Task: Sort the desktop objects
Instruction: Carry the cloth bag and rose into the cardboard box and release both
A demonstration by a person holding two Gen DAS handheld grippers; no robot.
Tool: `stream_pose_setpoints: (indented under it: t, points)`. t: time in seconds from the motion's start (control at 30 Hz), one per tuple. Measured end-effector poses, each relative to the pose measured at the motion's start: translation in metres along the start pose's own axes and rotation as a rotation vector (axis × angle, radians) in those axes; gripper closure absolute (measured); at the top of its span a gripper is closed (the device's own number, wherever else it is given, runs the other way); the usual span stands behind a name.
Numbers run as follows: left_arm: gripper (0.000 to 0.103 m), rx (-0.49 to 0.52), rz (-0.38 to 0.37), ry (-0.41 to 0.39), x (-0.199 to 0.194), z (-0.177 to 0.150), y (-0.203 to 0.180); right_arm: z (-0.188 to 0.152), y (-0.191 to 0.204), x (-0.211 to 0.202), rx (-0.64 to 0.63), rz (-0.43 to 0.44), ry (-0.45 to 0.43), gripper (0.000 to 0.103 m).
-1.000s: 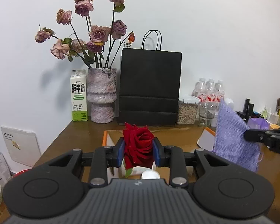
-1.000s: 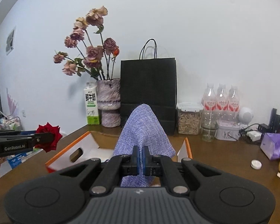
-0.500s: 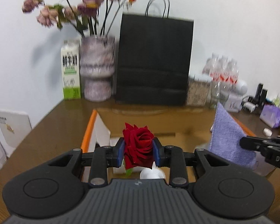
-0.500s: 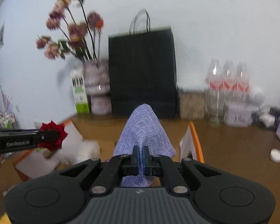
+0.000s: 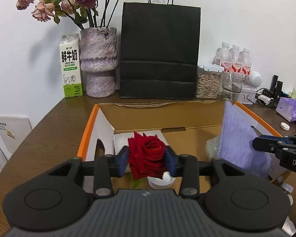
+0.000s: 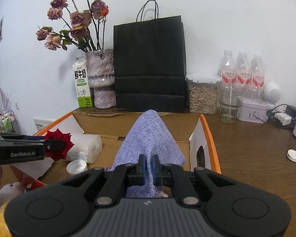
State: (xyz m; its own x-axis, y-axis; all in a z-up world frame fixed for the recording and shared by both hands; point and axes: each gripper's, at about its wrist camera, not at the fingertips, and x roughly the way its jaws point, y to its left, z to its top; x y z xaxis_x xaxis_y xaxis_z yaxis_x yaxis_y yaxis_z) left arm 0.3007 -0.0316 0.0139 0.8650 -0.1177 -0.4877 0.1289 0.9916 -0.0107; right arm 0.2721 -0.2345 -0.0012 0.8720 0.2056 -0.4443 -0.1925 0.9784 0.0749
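**Rose and cloth held over the open box**

The left gripper (image 5: 147, 161) sits at the lower centre of the left wrist view, its blue-padded fingers closed against both sides of a red rose (image 5: 146, 155). The bloom stands upright between the pads, above the inside of a cardboard box (image 5: 88, 126) with orange-edged flaps that fills the middle of the frame. Just below the rose, inside the box, lies a white cap (image 5: 160, 179).

The right gripper (image 6: 147, 167), at the lower centre of the right wrist view, has its fingers pinched nearly together on a purple cloth (image 6: 148, 136). The cloth rises in a peak ahead of the fingers and hangs over the box's interior. In the left wrist view the same cloth shows at the right of the frame, hanging flat over the right side of the box.

In the right wrist view, a white plastic bottle (image 6: 84, 148) lies on its side in the left part of the box, with the cap near it.

Along the wall at the top of both frames stand a milk carton (image 5: 70, 67), a vase (image 5: 98, 61) of dried roses, a black paper bag (image 5: 159, 53), a jar (image 5: 208, 81) of seeds and three water bottles (image 5: 234, 59), all on the brown table (image 5: 49, 130).
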Motion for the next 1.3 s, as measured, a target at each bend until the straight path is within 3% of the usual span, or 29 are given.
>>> stream_pose_setpoints:
  t: [0.07, 0.1, 0.13, 0.17, 0.2, 0.33, 0.93, 1.3]
  points:
    - [0.035, 0.008, 0.005, -0.018, -0.003, 0.000, -0.001, -0.001, 0.001, 0.000, -0.002, -0.009, -0.001, 0.088]
    - [0.018, 0.013, 0.008, -0.027, -0.005, 0.000, -0.002, 0.000, 0.001, 0.000, -0.003, -0.009, 0.001, 0.080]
    - [0.004, 0.019, 0.017, -0.039, -0.007, 0.000, -0.003, -0.001, 0.002, -0.001, -0.004, -0.010, 0.000, 0.066]
    - [0.001, 0.027, 0.030, -0.055, -0.009, 0.000, -0.005, -0.001, 0.003, -0.002, -0.005, -0.012, -0.004, 0.056]
    - [0.000, 0.037, 0.041, -0.073, -0.012, 0.000, -0.007, -0.001, 0.003, -0.003, -0.007, -0.012, -0.011, 0.036]
    - [0.000, 0.053, 0.069, -0.100, -0.017, 0.001, -0.010, 0.001, 0.007, -0.012, -0.022, -0.007, -0.052, 0.001]
    - [0.000, 0.039, 0.075, -0.140, -0.034, 0.006, -0.009, 0.003, 0.015, -0.022, -0.057, -0.015, -0.070, 0.000]
    - [0.000, 0.023, 0.069, -0.186, -0.072, 0.014, 0.007, 0.010, 0.022, -0.066, -0.095, -0.011, -0.107, 0.000]
